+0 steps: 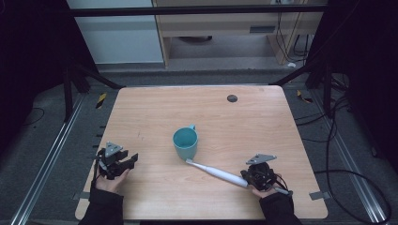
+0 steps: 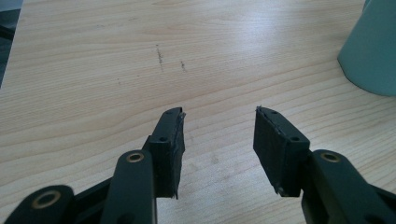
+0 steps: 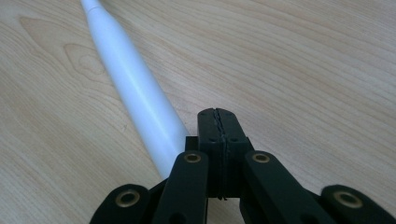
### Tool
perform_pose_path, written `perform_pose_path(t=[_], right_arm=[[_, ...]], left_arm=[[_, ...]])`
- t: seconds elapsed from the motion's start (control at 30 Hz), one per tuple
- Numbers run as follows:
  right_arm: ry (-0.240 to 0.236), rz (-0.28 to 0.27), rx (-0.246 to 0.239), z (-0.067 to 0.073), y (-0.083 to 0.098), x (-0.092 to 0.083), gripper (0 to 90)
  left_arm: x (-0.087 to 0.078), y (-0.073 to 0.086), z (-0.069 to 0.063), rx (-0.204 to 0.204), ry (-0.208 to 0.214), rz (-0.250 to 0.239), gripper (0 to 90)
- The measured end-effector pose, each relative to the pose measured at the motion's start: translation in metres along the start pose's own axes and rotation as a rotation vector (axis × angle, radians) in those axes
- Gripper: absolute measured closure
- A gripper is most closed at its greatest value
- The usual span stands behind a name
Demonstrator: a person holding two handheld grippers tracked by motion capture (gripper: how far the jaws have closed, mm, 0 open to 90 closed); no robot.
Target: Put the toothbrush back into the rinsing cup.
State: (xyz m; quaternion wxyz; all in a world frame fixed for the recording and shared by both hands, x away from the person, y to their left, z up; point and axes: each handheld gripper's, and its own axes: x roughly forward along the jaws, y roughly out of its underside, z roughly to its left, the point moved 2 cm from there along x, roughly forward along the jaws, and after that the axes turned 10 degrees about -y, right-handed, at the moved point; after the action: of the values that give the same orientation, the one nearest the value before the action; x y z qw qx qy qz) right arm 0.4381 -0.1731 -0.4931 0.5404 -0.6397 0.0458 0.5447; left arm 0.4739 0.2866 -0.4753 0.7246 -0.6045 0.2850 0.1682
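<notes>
Two claws are held low over the bench [image 1: 155, 101], and the coming move turns on the right claw [image 1: 257, 176], which is far nearer the electric toothbrush [image 1: 217, 173] than the left claw [image 1: 120, 162] is. In the right gripper view the jaws of this claw [image 3: 218, 114] are seen pressed together with nothing between them; the white handle [image 3: 135, 88] lies just beside them on their left, touching or nearly touching the claw's linkage. The long axis of the toothbrush runs away from the claw, forward and to its left, with the head end touching or nearly at the foot of the teal cup [image 1: 186, 142]. For a grasp, the jaws would probably need to be opened and shifted left across the handle. Bare wood is offered on the right of the claw, though the bench's near edge is close behind it. The left claw [image 2: 219, 128] is held wide open and empty, the cup [image 2: 371, 51] standing well ahead on its right.
</notes>
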Motion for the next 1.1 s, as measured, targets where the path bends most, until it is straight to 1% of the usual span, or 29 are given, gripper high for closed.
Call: perform_pose_path(t=[0.17,0.2,0.27,0.33,0.37,0.43,0.53,0.6,0.63,0.67,0.73,0.77,0.87,0.9,0.97,1.0,1.07,1.1], right_arm=[[0.003,0.001,0.003,-0.001,0.001,-0.001,89.6],[-0.002,-0.018,0.010,-0.003,-0.002,-0.004,89.2],[0.000,-0.026,0.009,-0.004,-0.004,-0.005,88.9],[0.005,-0.053,0.013,-0.007,-0.008,-0.009,87.5],[0.009,-0.078,0.007,-0.010,-0.013,-0.013,86.1],[0.008,-0.100,-0.009,-0.012,-0.018,-0.016,84.8],[0.002,-0.109,-0.039,-0.013,-0.025,-0.018,81.4],[-0.010,-0.099,-0.059,-0.013,-0.031,-0.020,78.1],[-0.010,-0.099,-0.059,-0.013,-0.031,-0.020,78.1],[-0.019,-0.097,-0.065,-0.012,-0.034,-0.020,76.1],[-0.033,-0.092,-0.093,-0.011,-0.041,-0.022,71.0],[-0.031,-0.095,-0.117,-0.009,-0.049,-0.024,66.0],[-0.037,-0.095,-0.150,-0.007,-0.062,-0.026,61.0],[-0.037,-0.095,-0.150,-0.007,-0.062,-0.026,61.0],[-0.052,-0.076,-0.166,-0.005,-0.070,-0.027,57.1],[-0.061,-0.053,-0.184,-0.003,-0.076,-0.027,55.2],[-0.064,-0.048,-0.191,-0.002,-0.077,-0.027,54.6],[-0.072,-0.035,-0.198,-0.001,-0.079,-0.027,53.5]], left_arm=[[0.000,0.000,0.000,-0.001,0.001,0.001,52.6],[0.001,0.000,0.000,-0.002,0.002,0.002,52.6],[0.001,0.000,0.000,-0.004,0.002,0.003,52.6],[0.002,0.000,0.001,-0.003,0.003,0.003,52.6],[0.002,0.000,0.001,-0.005,0.004,0.003,52.6],[0.002,0.000,0.000,-0.005,0.004,0.001,52.6],[0.002,-0.001,0.001,-0.002,0.005,0.001,52.6],[0.003,-0.001,0.000,-0.002,0.005,0.002,52.6],[0.003,-0.001,0.000,-0.002,0.005,0.002,52.5],[0.003,-0.001,0.001,-0.002,0.005,0.002,52.5],[0.003,-0.001,0.001,-0.002,0.006,0.003,52.6],[0.003,0.000,0.001,-0.001,0.007,0.006,52.5],[0.004,0.000,0.001,0.002,0.008,0.012,52.5],[0.004,0.000,0.001,0.002,0.008,0.012,52.5],[0.004,0.000,0.001,0.004,0.009,0.010,52.4],[0.004,0.000,0.001,0.005,0.008,0.009,52.4],[0.003,0.000,0.001,0.005,0.010,0.008,52.3],[0.003,0.000,0.001,0.005,0.009,0.008,52.3]])
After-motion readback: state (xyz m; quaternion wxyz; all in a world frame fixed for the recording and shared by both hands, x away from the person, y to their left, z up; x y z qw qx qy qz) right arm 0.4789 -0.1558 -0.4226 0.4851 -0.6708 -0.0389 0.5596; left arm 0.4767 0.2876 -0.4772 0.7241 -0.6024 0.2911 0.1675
